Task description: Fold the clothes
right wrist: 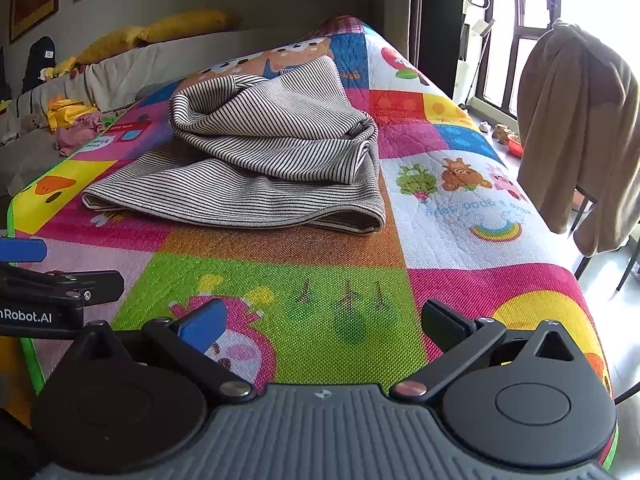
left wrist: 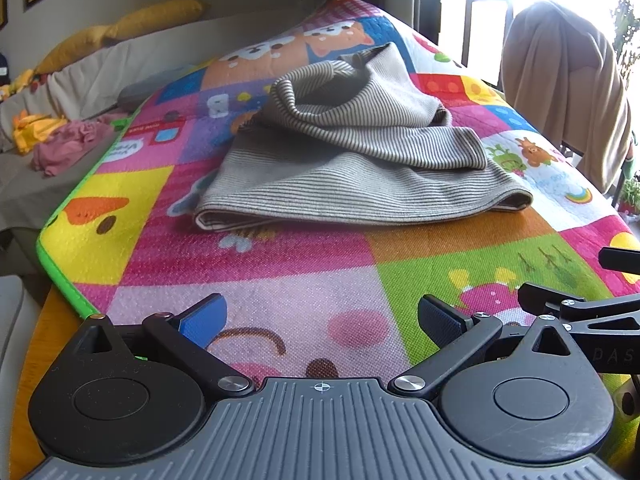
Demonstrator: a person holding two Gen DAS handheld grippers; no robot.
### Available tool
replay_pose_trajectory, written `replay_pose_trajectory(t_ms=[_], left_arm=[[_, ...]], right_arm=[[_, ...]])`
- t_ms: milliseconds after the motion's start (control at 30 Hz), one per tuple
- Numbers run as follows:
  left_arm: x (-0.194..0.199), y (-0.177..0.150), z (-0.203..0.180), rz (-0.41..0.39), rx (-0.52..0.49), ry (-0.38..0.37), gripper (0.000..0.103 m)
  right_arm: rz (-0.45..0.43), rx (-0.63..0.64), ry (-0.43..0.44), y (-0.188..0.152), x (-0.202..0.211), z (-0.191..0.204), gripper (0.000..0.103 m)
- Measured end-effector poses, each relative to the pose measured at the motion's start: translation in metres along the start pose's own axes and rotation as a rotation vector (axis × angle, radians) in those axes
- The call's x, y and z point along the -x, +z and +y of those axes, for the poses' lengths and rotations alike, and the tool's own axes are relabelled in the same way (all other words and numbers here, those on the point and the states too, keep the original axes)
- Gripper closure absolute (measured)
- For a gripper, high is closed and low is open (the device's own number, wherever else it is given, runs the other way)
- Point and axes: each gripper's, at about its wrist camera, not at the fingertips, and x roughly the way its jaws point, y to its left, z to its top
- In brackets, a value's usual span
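Observation:
A grey-and-white striped garment lies loosely bunched in the middle of a colourful cartoon play mat; its lower part lies flat and its upper part is heaped in folds. My left gripper hovers over the mat's near edge, well short of the garment, open and empty. My right gripper sits beside it to the right, also open and empty. Each gripper shows at the edge of the other's view.
A sofa with yellow cushions runs along the left, with pink clothes and yellow clothes on it. A chair draped in beige cloth stands right of the mat by a bright window. The mat's green edge drops off at left.

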Motion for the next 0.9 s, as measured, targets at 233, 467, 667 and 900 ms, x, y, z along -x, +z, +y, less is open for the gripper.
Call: replay_pose_trajectory(t_ms=[233, 467, 667, 900], left_arm=[[-0.0002, -0.0002, -0.0001, 0.004, -0.002, 0.001, 0.000], [-0.0002, 0.0003, 0.0007, 0.004, -0.003, 0.001, 0.000], [0.0000, -0.0001, 0.0001, 0.004, -0.005, 0.003, 0.000], [0.0015, -0.0010, 0.0003, 0.001, -0.007, 0.004, 0.000]], right_arm=[[0.001, 0.001, -0.001, -0.0004, 0.0006, 0.0020, 0.000], [0.000, -0.004, -0.001, -0.0007, 0.0008, 0.0020, 0.000], [-0.001, -0.003, -0.006, -0.0005, 0.0011, 0.0017, 0.000], [-0.001, 0.005, -0.020, -0.0004, 0.0022, 0.0029, 0.000]])
